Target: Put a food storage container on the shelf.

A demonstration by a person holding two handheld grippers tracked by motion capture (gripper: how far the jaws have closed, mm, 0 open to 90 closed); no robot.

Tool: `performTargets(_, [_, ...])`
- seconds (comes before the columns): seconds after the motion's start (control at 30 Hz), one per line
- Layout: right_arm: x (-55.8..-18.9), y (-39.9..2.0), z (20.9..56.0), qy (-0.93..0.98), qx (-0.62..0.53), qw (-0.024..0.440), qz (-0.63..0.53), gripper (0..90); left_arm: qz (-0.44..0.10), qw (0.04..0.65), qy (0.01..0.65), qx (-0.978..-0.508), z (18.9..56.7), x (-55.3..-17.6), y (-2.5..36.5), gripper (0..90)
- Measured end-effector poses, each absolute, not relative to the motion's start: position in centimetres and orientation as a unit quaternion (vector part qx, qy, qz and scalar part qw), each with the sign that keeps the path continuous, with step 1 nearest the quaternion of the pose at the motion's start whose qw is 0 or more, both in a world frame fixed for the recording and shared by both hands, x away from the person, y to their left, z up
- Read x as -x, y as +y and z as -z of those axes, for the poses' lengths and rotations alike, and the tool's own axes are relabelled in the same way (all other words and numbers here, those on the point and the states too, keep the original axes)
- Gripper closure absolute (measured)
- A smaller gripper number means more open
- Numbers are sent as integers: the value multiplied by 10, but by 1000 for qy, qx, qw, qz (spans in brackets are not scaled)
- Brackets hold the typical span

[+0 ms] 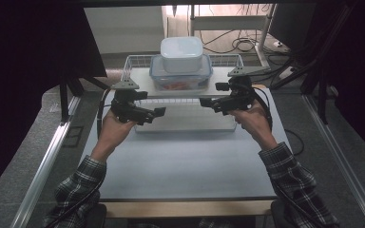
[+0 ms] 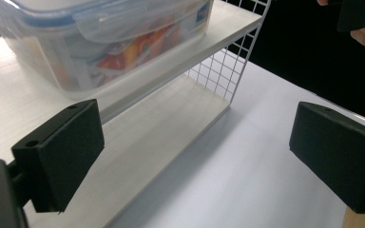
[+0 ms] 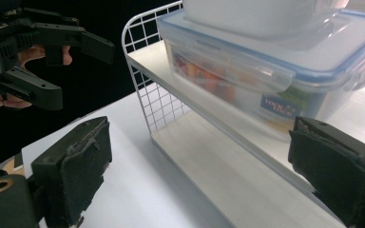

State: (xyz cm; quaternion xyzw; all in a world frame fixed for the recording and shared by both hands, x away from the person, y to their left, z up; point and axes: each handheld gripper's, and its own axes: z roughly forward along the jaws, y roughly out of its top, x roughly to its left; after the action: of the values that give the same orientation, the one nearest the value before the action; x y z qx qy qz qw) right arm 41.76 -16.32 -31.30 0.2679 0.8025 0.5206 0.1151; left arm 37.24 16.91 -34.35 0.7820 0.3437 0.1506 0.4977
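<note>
So I have both sets of jaws apart and holding nothing: left gripper [image 1: 159, 112], right gripper [image 1: 204, 101]. The clear lidded plastic box [image 1: 181, 76] sits beyond the fingertips on the white wire shelf [image 1: 138, 59], a white tub [image 1: 181, 53] atop; grasping remains.

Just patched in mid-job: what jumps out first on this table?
Two stacked food boxes: a white tub sits on a clear clip-lid box with colourful contents, on the top shelf of a white wire rack at the table's far edge. In front of the rack, the left gripper and right gripper face each other, jaws open and holding nothing.
</note>
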Motion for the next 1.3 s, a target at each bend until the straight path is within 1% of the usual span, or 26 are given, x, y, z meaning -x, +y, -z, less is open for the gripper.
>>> performTargets(0.27, [-413, -166, 320, 806, -272, 127, -510, 32, -161, 486, 351, -784, 353, -368, 171, 25])
performTargets(0.4, [-411, -166, 326, 809, -273, 132, -503, 32, -165, 478, 356, -786, 358, -366, 172, 23])
performTargets(0.6, [-406, -166, 334, 811, -275, 154, -492, 30, -168, 469, 361, -788, 365, -362, 174, 21])
performTargets(1.3, [-395, -177, 351, 813, -280, 156, -486, 30, -152, 466, 365, -791, 385, -350, 179, 22])
